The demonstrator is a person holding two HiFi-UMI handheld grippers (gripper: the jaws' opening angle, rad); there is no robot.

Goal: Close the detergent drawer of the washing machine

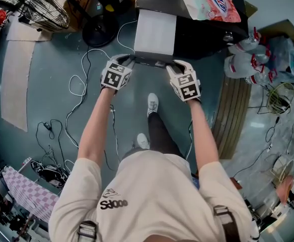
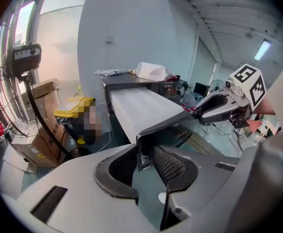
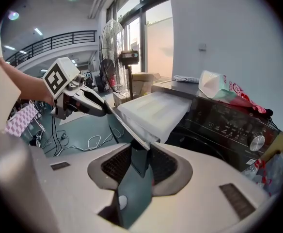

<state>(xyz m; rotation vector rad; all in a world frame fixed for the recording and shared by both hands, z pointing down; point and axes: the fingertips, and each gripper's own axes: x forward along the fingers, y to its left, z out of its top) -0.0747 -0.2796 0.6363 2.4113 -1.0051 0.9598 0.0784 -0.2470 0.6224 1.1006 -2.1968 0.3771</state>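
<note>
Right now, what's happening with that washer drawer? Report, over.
Left gripper and right gripper clamped on the drawer front. Drawer well out of the washing machine. Nothing seen blocking it.

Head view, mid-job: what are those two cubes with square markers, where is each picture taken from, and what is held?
No robot here: a person holds two handheld grippers, the left gripper and the right gripper; the marker cubes are part of them. The head view looks down from the person's head. Each gripper view looks along its own jaws. The white detergent drawer stands pulled out of the dark washing machine. Each gripper's jaws are closed on one end of the drawer's front panel. A detergent bag lies on the machine's top; bottles stand beside it.
</note>
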